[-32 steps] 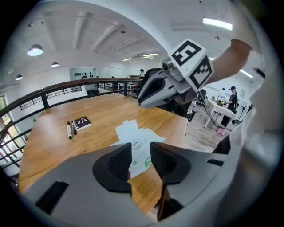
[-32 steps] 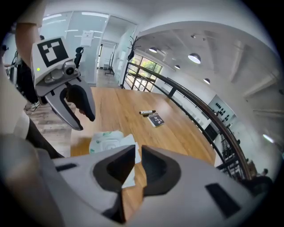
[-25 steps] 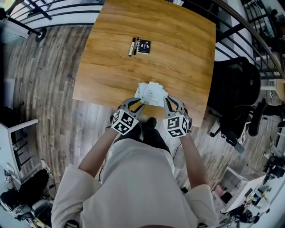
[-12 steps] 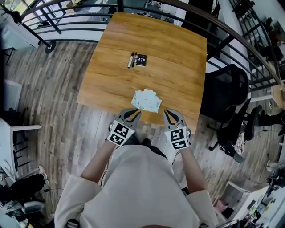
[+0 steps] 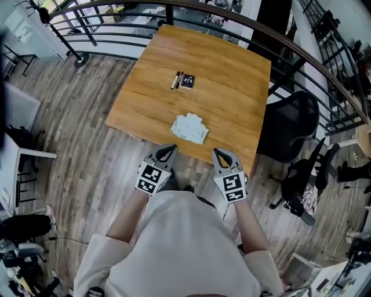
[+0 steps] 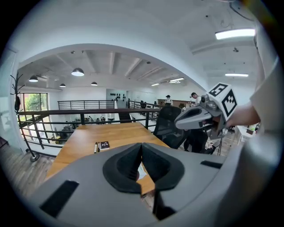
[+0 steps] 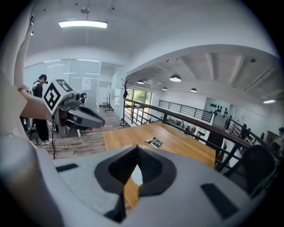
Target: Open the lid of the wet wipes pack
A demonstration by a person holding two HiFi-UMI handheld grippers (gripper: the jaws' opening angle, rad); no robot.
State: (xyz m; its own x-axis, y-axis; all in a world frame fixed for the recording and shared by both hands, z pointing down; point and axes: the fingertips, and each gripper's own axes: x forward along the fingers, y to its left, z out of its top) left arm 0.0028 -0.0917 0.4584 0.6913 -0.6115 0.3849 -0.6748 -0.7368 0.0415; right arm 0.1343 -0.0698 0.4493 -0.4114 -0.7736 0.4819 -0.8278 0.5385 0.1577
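The white wet wipes pack (image 5: 189, 128) lies alone on the wooden table (image 5: 232, 87), close to its near edge. Both grippers hang off the table's front, short of the pack and touching nothing. My left gripper (image 5: 169, 150) has its jaws pressed together with nothing between them. My right gripper (image 5: 218, 153) is also shut and empty. In the left gripper view only a sliver of the pack (image 6: 142, 172) shows below the closed tips (image 6: 142, 145). The right gripper view likewise shows a sliver of the pack (image 7: 136, 175). Whether the lid stands up cannot be made out.
A marker (image 5: 177, 80) and a small black card (image 5: 186, 82) lie mid-table beyond the pack. A black office chair (image 5: 290, 125) stands right of the table. A dark railing (image 5: 116, 11) runs behind the table, and wood flooring lies below the grippers.
Both grippers have drawn back from the pack toward the person and risen, leaving it on the table. The left jaws have closed.
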